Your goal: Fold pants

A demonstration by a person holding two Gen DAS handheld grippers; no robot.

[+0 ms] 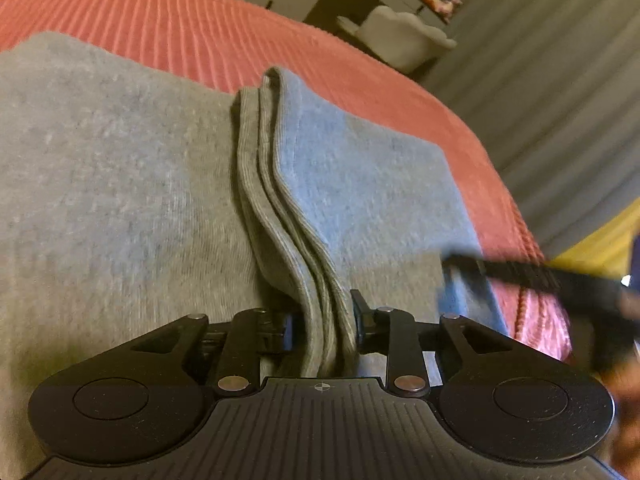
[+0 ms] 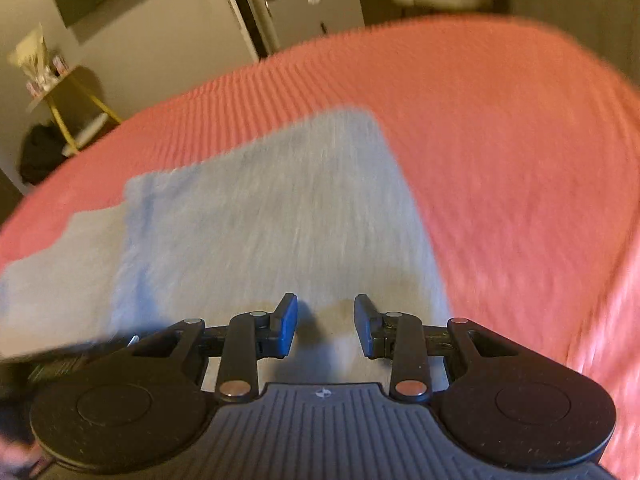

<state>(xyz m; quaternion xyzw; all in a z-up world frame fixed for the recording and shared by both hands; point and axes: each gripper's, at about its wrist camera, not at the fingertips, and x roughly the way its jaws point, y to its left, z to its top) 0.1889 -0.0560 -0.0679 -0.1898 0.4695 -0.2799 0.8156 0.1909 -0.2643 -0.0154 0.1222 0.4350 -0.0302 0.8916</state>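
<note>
Grey pants (image 1: 120,180) lie folded on a pink ribbed bedspread (image 1: 168,12). Their ribbed cuffs (image 1: 280,208) stand up in a stacked ridge that runs into my left gripper (image 1: 325,322). The layers fill the gap between its fingers, which are shut on them. In the right wrist view the pants (image 2: 260,220) spread out under my right gripper (image 2: 326,322). That gripper hovers open over the cloth with nothing between its blue pads (image 2: 289,328). A blurred dark part of the right gripper (image 1: 520,274) shows at the right edge of the left wrist view.
The bedspread (image 2: 500,140) reaches well past the pants to the right and far side. Beyond the bed are a white chair (image 1: 404,36), grey cabinets (image 2: 316,12), a small yellow-legged side table (image 2: 68,92) and a dark bag (image 2: 40,156) on the floor.
</note>
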